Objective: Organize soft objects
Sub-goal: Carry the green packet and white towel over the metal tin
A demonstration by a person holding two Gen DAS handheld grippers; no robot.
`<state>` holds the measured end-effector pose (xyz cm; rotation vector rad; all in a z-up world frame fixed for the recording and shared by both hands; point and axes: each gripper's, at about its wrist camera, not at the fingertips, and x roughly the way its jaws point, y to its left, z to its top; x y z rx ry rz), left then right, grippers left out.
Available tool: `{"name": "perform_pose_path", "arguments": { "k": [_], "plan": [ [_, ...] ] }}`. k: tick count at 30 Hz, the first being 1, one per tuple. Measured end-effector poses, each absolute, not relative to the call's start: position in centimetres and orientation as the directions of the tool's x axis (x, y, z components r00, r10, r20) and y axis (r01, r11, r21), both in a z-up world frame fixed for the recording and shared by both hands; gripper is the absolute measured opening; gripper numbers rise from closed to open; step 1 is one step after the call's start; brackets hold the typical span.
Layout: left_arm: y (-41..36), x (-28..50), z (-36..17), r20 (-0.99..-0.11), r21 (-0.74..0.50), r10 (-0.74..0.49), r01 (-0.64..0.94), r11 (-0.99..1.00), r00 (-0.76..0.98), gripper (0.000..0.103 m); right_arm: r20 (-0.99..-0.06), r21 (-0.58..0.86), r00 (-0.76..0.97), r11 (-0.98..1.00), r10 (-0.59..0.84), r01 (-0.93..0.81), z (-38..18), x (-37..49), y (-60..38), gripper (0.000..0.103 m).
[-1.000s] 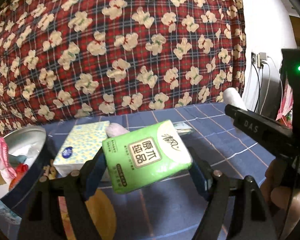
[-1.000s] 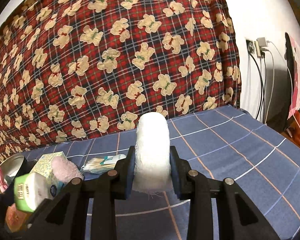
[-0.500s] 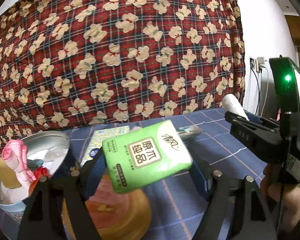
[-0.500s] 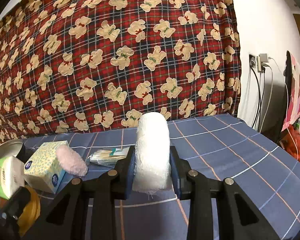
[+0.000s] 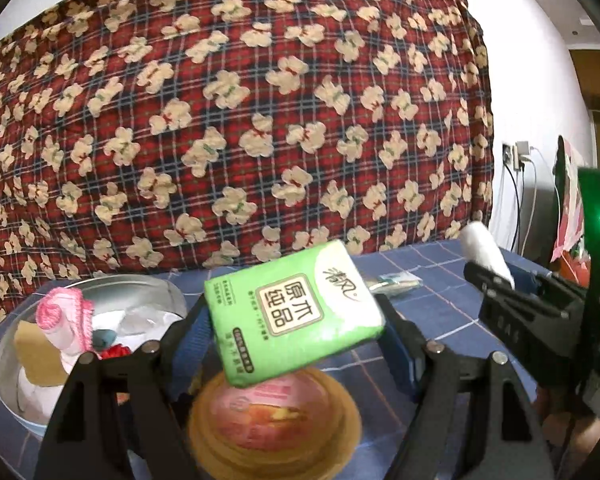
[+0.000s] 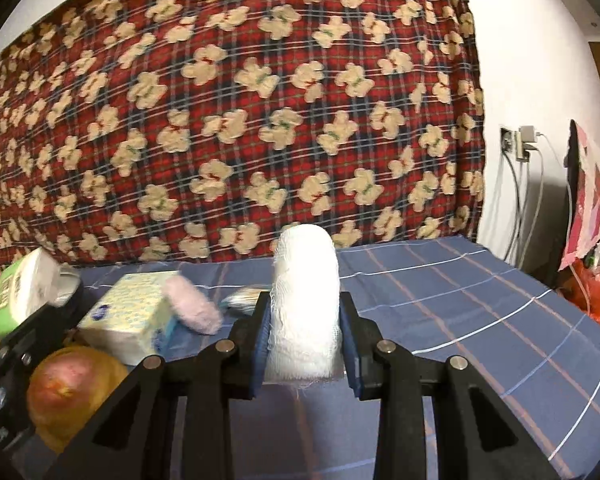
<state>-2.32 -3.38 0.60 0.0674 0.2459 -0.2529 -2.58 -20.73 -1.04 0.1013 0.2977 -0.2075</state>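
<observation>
The left gripper (image 5: pixel 296 332) pinches a green tissue pack (image 5: pixel 294 312) across its short sides, so the printed face tilts toward the camera and the pack hangs clear of everything below it; gripping by the edges probably lets the soft pack keep its shape instead of folding. It sits in the air just right of the round metal tin (image 5: pixel 8 360), which already holds a pink knitted roll (image 5: pixel 62 318), a tan sponge-like piece (image 5: pixel 36 354) and other soft bits, so the tin reads as the collecting place and the pack looks close to being carried over its rim. Directly under the pack is a yellow lid with a reddish picture (image 5: pixel 276 416) (likely the tin's own lid, set aside to keep the opening free). The right gripper (image 6: pixel 304 340) squeezes a white gauze roll (image 6: pixel 304 296) upright between its blue pads (image 6: pixel 260 344), the cloth bulging slightly above them, and it is held off the blue checked tablecloth (image 6: pixel 460 320), apparently waiting its turn. On the cloth lie a yellow-patterned tissue box (image 6: pixel 132 320) with a pink fluffy pad (image 6: pixel 192 308) leaning against it, both seemingly not yet sorted, and a small wrapped packet (image 5: pixel 396 282) farther back.
</observation>
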Motion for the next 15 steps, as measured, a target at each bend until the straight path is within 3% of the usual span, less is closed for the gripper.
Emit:
{"name": "perform_pose_path", "arguments": {
  "k": [15],
  "plan": [
    [6.0,-0.4,1.1,-0.244,-0.010,-0.112,0.113,0.994,0.963,0.078,-0.257,0.109,0.966,0.993,-0.014,0.043,0.2,-2.0,-10.4,0.034]
  ]
}}
